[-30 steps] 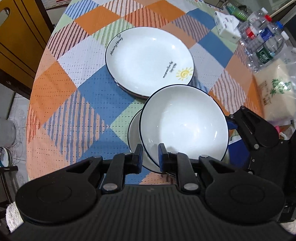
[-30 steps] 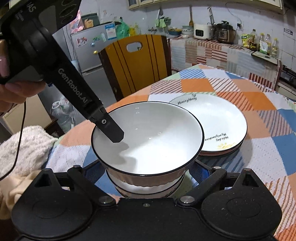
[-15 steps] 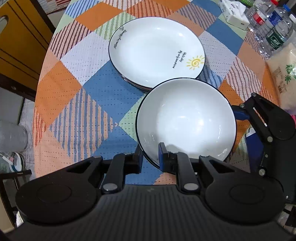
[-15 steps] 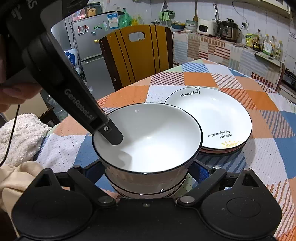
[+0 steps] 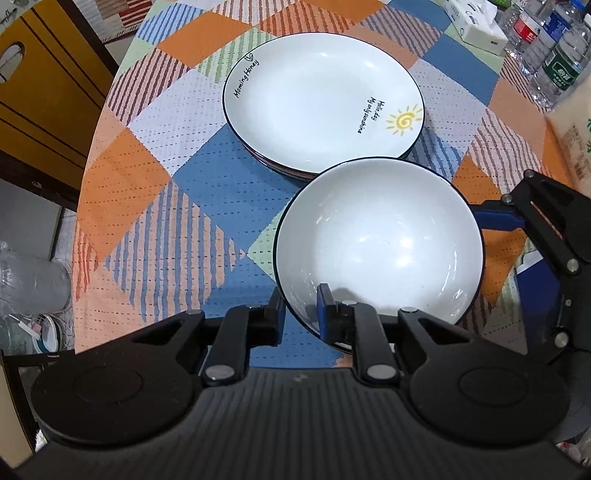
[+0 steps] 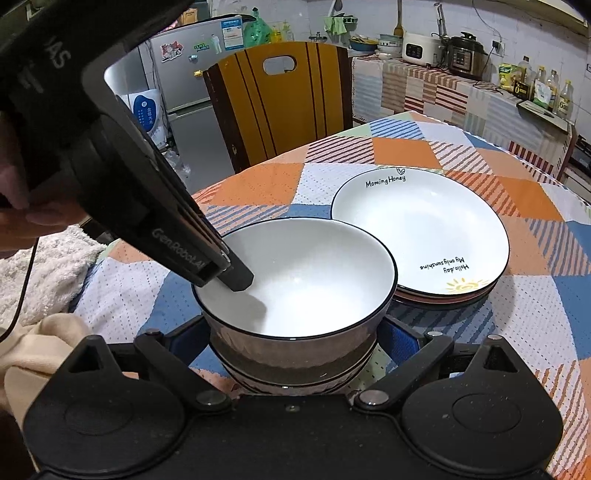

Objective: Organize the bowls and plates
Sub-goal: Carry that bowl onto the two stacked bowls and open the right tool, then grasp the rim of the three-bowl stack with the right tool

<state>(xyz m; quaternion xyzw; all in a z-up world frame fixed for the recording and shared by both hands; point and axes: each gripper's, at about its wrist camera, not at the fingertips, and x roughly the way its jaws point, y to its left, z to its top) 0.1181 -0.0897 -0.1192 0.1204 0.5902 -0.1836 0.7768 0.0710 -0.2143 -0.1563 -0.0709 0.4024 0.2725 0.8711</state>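
Note:
A white bowl (image 5: 380, 240) with a dark rim sits nested on a stack of bowls (image 6: 295, 373) at the table's near edge. My left gripper (image 5: 301, 306) pinches the top bowl's near rim, one finger inside and one outside; it shows in the right wrist view (image 6: 236, 277) too. My right gripper (image 6: 295, 343) is open, its fingers on either side of the bowl stack, and shows in the left wrist view (image 5: 517, 221). A stack of plates (image 5: 325, 99) topped by a white sun-print plate lies just beyond the bowls; it also shows in the right wrist view (image 6: 424, 229).
A patchwork tablecloth (image 5: 147, 184) covers the round table. Water bottles (image 5: 550, 48), a tissue box (image 5: 476, 22) and a rice bag (image 5: 576, 129) stand at the far right. A yellow chair (image 6: 277, 103) stands behind the table. Towels (image 6: 44, 266) lie left.
The top bowl has come down from a tilted, offset position and now sits level on the bowl stack. My left gripper has stayed on its rim.

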